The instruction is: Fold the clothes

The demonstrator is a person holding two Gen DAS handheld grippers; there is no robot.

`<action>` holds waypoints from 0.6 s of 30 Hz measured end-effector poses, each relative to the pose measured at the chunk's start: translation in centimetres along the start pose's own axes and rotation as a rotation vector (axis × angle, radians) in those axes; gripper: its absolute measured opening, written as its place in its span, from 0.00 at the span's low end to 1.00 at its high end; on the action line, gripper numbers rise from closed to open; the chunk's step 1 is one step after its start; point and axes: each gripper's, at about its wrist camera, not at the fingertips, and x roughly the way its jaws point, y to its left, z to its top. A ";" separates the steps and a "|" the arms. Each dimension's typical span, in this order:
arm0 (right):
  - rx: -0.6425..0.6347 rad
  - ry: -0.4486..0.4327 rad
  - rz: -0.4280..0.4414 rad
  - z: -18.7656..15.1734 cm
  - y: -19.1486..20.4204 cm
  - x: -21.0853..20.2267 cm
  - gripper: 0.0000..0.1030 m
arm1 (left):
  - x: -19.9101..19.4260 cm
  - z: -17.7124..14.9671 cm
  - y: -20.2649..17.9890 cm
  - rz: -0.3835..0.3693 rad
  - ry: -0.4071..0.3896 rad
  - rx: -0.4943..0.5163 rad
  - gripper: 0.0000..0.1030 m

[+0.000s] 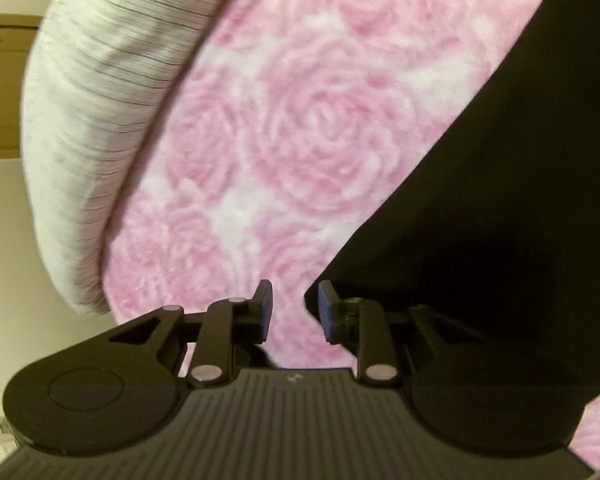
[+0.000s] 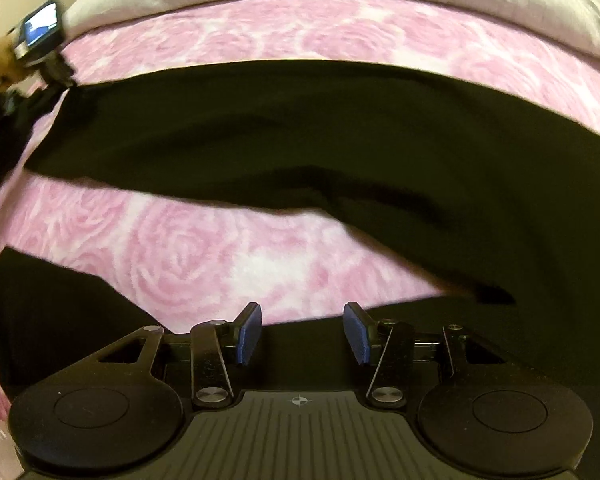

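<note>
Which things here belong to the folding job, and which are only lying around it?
Part of the job:
- black garment, spread out flat
- left gripper, open at the garment's edge
- right gripper, open over the garment

Only around it:
- pink rose-patterned blanket under the garment
- striped white pillow

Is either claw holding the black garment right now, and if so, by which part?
Neither. The left claw stands open at a corner of the black garment without pinching it; the right claw is open above it.

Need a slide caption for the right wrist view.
Open right tongs hover over a black garment spread on a pink rose blanket.
</note>
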 end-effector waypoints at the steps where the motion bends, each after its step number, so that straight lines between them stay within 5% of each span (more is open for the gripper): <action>1: 0.020 -0.004 -0.006 -0.1 -0.3 -0.2 0.48 | -1.0 -0.1 -0.1 -0.001 -0.017 -0.004 0.23; 7: 0.175 -0.020 -0.076 -1.4 -3.7 -1.6 0.48 | -9.6 -0.3 -5.8 -0.054 -0.203 0.065 0.25; 13: 0.341 -0.063 -0.150 -4.9 -8.0 -4.8 0.48 | -20.0 0.0 -19.4 -0.248 -0.549 0.290 0.27; 18: 0.124 -0.098 -0.136 -5.5 -8.1 -5.8 0.47 | -25.5 1.4 -30.5 -0.274 -0.788 0.515 0.22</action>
